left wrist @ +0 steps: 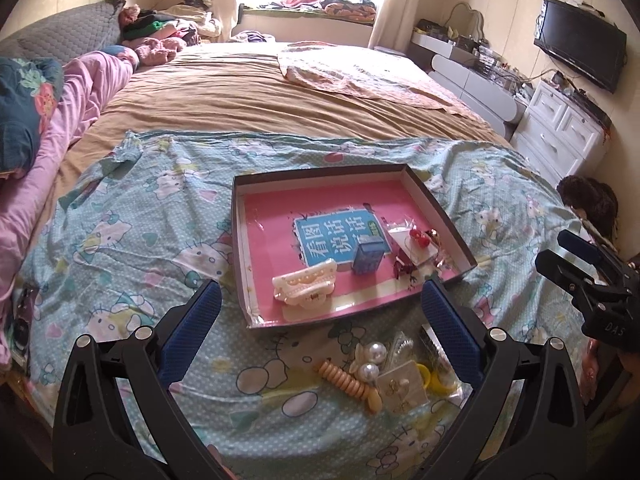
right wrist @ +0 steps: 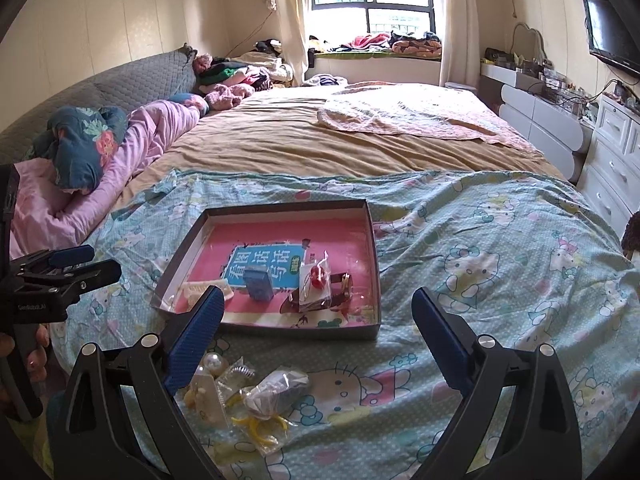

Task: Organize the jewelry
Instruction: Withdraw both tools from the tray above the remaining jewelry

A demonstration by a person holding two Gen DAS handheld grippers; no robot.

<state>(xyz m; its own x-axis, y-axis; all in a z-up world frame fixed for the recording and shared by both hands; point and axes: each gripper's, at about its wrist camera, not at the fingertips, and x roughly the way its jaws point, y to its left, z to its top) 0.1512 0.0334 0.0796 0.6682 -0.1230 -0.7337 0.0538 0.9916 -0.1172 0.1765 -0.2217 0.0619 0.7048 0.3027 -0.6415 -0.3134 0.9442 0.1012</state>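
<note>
A shallow cardboard box (left wrist: 436, 208) with a pink book as its floor sits on the cartoon-cat bedsheet (left wrist: 120, 240), and everything here is placed against that box. At its left near corner lies a cream claw hair clip (left wrist: 304, 284). Toward the box's middle stands a small blue carton (left wrist: 367, 255). Further right inside it rest a red cherry ornament in clear wrapping (left wrist: 416, 237) and a dark red clip (left wrist: 402, 267). Just outside the near wall, a loose heap of pearl pieces (left wrist: 374, 354), a beaded beige clip (left wrist: 347, 382) and a yellow ring (left wrist: 434, 380) lies on the sheet. The left gripper (left wrist: 322, 322) hangs over the near wall, jaws spread wide and empty. The right gripper (right wrist: 318, 326) hovers at the box's right near corner, likewise wide apart, gripping nothing.
</note>
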